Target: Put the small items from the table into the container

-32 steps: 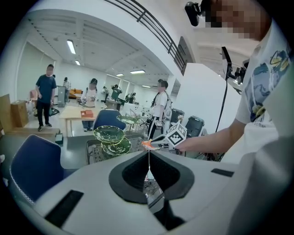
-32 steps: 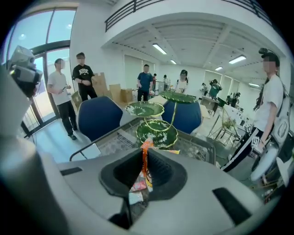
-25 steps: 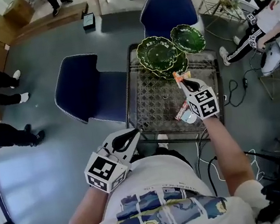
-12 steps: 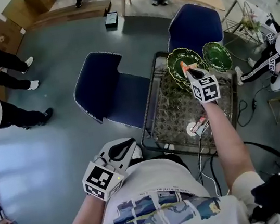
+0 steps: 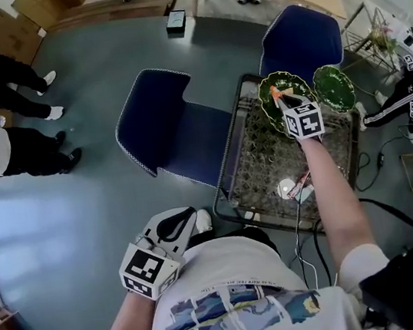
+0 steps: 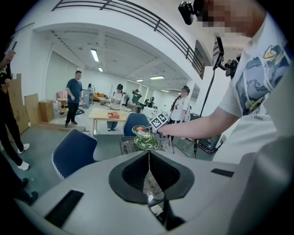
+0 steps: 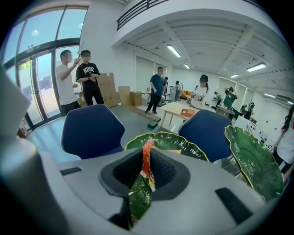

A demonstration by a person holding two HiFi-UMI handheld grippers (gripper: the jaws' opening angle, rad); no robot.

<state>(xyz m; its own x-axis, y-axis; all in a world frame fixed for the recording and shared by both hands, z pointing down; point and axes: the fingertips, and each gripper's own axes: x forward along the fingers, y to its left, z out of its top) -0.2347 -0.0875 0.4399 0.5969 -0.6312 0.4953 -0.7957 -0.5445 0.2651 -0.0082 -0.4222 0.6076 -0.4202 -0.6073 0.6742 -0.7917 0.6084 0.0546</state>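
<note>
Reaching farther across the wire-mesh table (image 5: 257,168), right gripper (image 5: 277,96) clamps a crinkly orange-green packet (image 7: 147,160) over its scalloped green dish (image 7: 179,142); left gripper (image 6: 148,160), closed and empty, hangs beside that table.

Orange-and-green foil snack packet (image 7: 138,197): lower end hidden inside right gripper (image 7: 146,153); print too small to read.
Small white round item (image 5: 287,187), near edge of wire-mesh table (image 5: 257,164): too small to identify.
Small pale packet (image 5: 301,183), just right: partly under the right forearm (image 5: 328,195).
</note>
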